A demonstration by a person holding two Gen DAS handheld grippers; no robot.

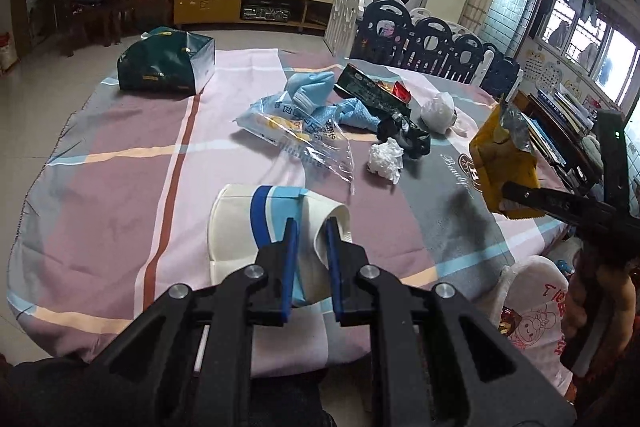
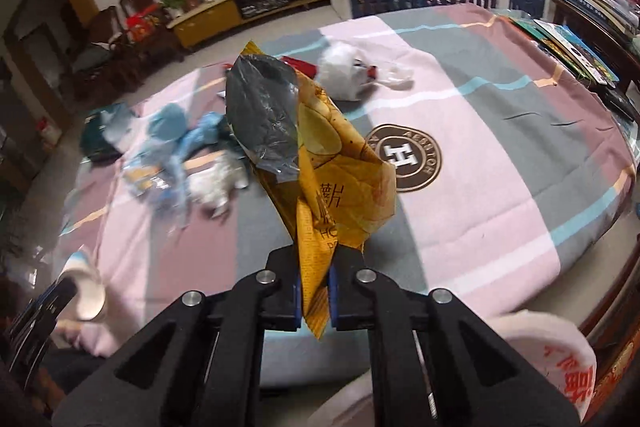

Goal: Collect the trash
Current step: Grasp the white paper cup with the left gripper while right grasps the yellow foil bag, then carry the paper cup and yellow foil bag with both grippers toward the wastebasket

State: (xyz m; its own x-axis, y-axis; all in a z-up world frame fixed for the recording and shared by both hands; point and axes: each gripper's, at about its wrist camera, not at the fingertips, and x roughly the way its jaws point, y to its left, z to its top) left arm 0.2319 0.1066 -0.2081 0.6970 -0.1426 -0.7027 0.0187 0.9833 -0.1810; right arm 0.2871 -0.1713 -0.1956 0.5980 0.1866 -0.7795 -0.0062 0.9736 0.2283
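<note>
My left gripper [image 1: 310,227] is shut on a squashed white paper cup [image 1: 248,227] with blue stripes, pinching its rim just above the checked tablecloth [image 1: 120,155]. My right gripper [image 2: 314,267] is shut on the bottom corner of a yellow chip bag [image 2: 332,163], lifted off the table with its silver inside showing. In the left wrist view the chip bag [image 1: 504,155] hangs at the right in the right gripper [image 1: 508,193]. On the cloth lie blue plastic wrappers [image 1: 296,119], a crumpled tissue [image 1: 385,159], a dark snack box [image 1: 372,91], a black wrapper [image 1: 404,137] and a knotted white bag [image 1: 438,111].
A green gift bag [image 1: 166,65] stands at the table's far left. A white plastic bag with red print [image 1: 536,307] hangs open off the near right edge of the table. Books [image 2: 580,43] are stacked to the right, and a playpen fence [image 1: 432,47] stands behind the table.
</note>
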